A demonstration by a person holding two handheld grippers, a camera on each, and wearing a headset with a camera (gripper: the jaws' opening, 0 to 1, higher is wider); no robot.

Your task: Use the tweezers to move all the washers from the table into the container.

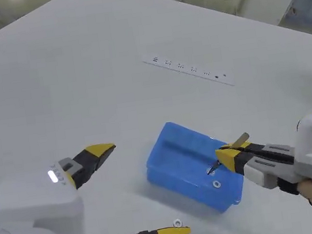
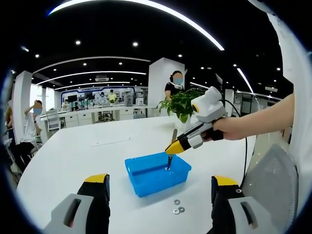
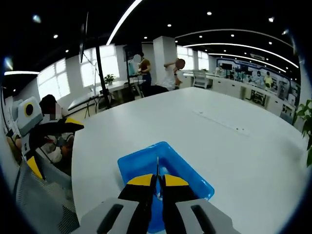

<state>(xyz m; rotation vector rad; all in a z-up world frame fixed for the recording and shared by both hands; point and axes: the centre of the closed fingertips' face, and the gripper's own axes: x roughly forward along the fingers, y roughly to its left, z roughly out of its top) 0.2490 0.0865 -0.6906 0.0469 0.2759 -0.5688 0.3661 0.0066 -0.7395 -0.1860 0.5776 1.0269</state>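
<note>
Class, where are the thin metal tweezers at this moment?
In the head view, the thin metal tweezers are clamped in the right gripper, right of centre, their tips pointing down into the blue plastic container.

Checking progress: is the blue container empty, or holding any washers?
Not empty: the head view shows one washer lying inside the blue container, by the tips of the tweezers. Other washers lie outside on the table.

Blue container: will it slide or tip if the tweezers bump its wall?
Likely slides rather than tips: the blue container looks low and wide on a smooth white table. Probably light: looks like plastic, one washer visible inside.
</note>
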